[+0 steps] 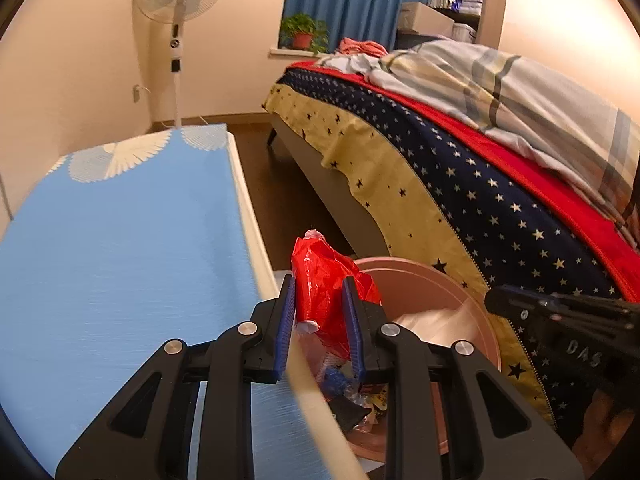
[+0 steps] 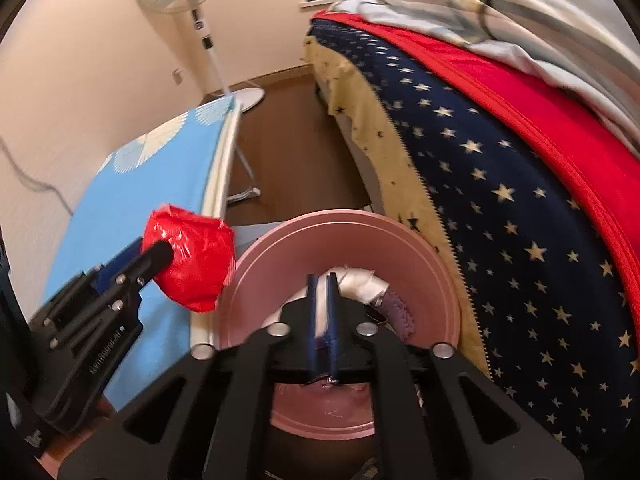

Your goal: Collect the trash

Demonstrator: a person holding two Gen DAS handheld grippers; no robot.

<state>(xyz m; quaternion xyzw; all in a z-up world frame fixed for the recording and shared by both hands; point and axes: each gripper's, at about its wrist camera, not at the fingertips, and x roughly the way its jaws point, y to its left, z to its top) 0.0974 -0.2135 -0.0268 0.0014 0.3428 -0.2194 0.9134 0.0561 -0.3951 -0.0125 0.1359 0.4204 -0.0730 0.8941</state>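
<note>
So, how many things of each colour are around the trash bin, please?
Red: 1, crumpled red plastic bag in the left gripper
Pink: 1, pink trash bin
Blue: 1, blue table top
Total: 3

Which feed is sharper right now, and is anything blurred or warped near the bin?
Left wrist view: sharp on the left gripper and the red bag; a blurred pale bar crosses the foreground. Right wrist view: softer, with motion smear on the blue table; fisheye bows the pink bin. Warm orange lighting in both.
</note>
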